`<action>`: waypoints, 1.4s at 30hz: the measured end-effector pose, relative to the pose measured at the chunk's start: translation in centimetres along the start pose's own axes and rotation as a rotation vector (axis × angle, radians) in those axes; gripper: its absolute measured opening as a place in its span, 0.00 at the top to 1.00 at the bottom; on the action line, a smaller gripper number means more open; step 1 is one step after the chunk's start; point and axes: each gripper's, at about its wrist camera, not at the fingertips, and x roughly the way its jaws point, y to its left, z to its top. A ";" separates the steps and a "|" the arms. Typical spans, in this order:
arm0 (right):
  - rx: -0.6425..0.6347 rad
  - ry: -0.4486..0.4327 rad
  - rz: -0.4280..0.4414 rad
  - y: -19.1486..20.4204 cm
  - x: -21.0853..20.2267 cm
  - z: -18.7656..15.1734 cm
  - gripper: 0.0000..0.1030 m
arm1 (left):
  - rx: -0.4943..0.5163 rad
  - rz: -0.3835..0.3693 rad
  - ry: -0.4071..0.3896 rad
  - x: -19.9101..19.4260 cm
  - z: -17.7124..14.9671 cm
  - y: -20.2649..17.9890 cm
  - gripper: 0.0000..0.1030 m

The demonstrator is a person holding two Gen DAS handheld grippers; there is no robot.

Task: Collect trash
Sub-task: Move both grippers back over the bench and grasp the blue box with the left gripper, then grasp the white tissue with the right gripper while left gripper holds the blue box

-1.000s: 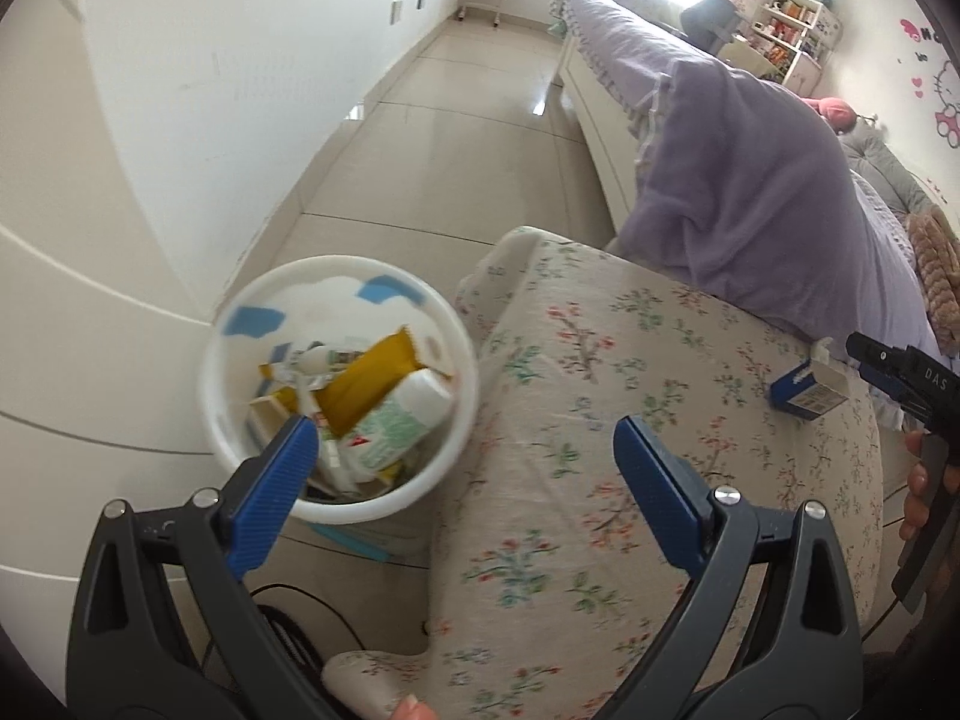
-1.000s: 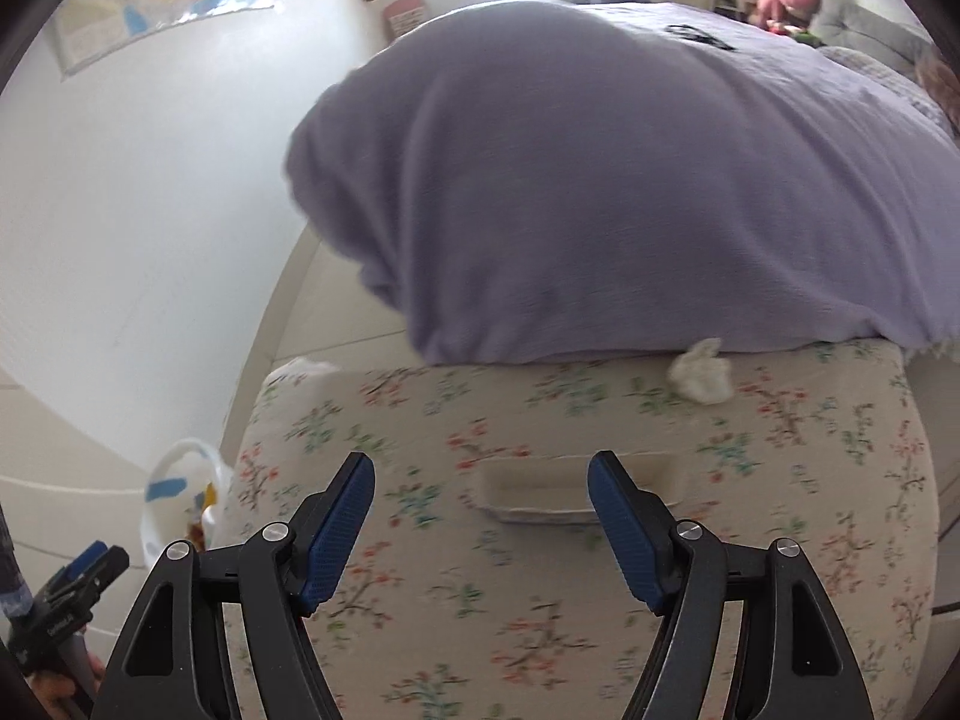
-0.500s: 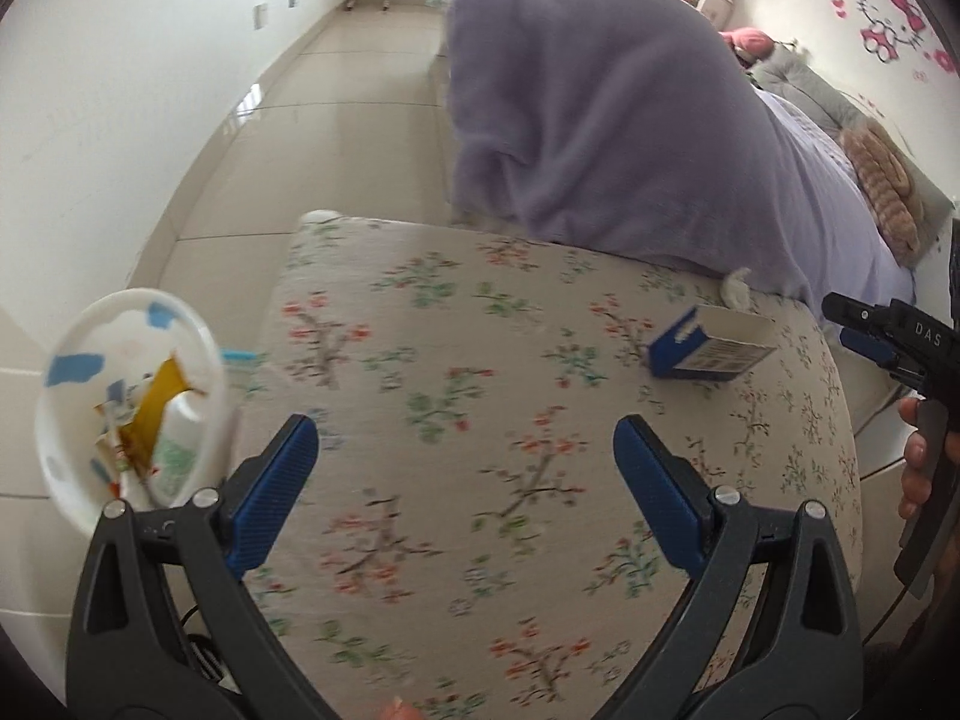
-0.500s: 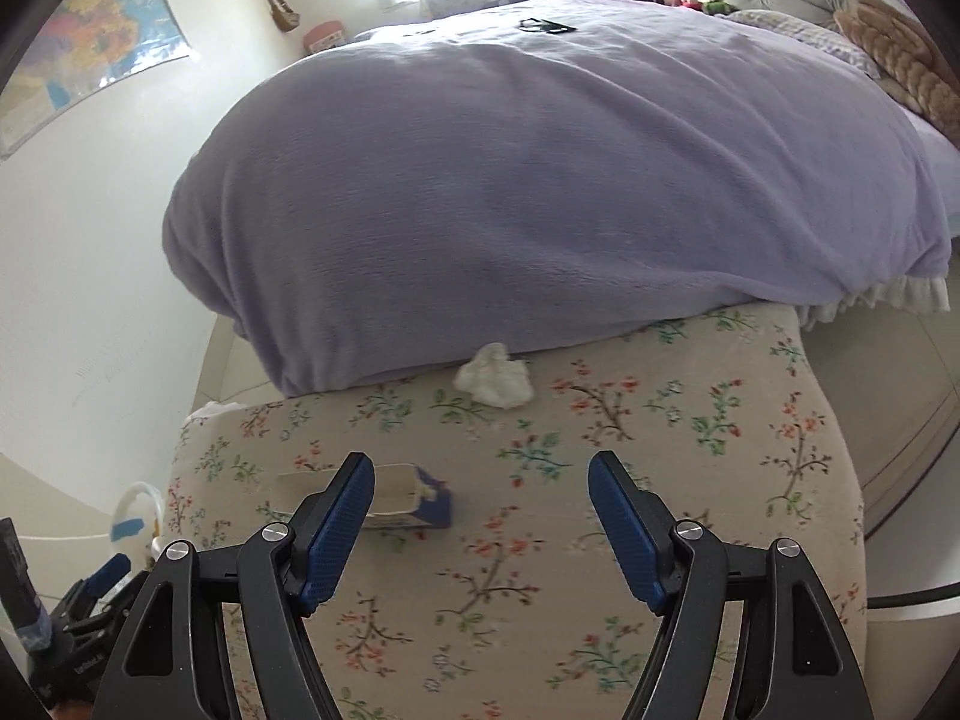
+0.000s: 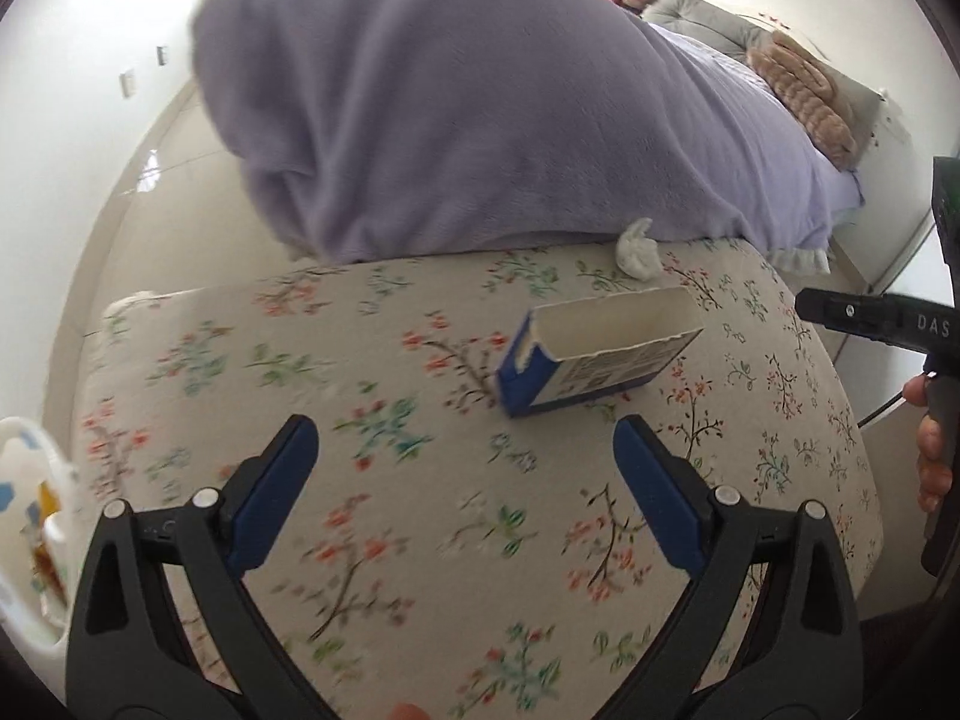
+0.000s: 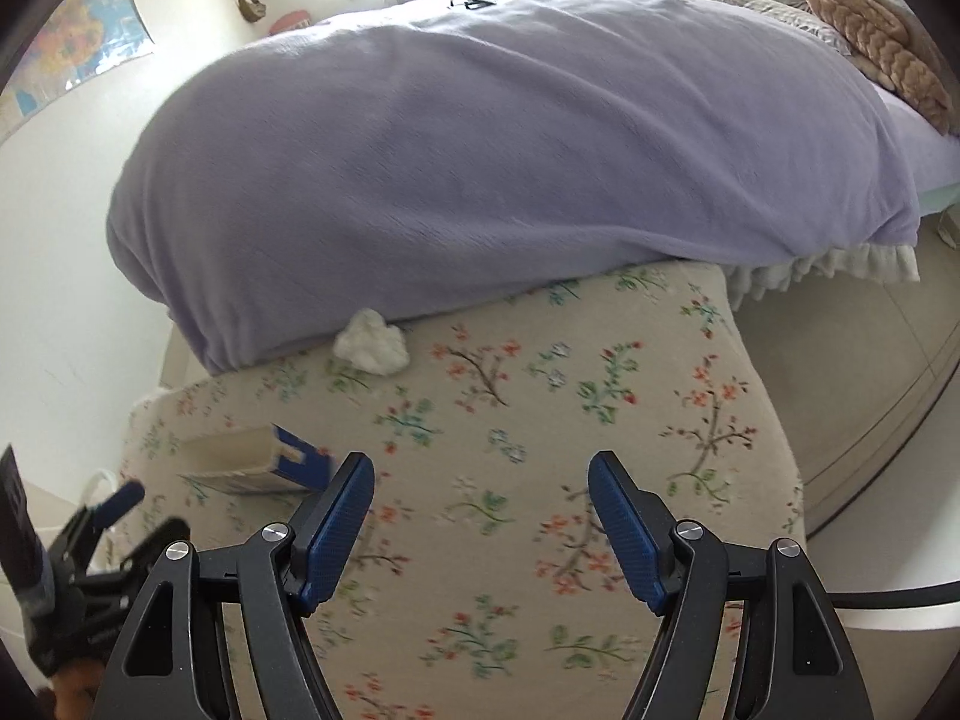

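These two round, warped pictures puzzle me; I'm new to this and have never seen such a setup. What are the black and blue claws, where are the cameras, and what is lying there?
The claws are two hand-held grippers; a person holds one in each hand. Each carries a wide-angle camera looking along its fingers, hence the warped view. One picture shows the left gripper, the other the right gripper. Both are open and hold nothing. Below them is a flowered cushion against a bed with a purple blanket. On the cushion lie a torn blue and white box and a crumpled tissue. A white bin with trash shows at the left edge.
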 end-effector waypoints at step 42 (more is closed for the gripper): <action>0.125 0.058 0.035 2.6 9.2 3.6 0.26 | -0.046 -0.043 -0.095 -1.3 1.5 2.1 0.72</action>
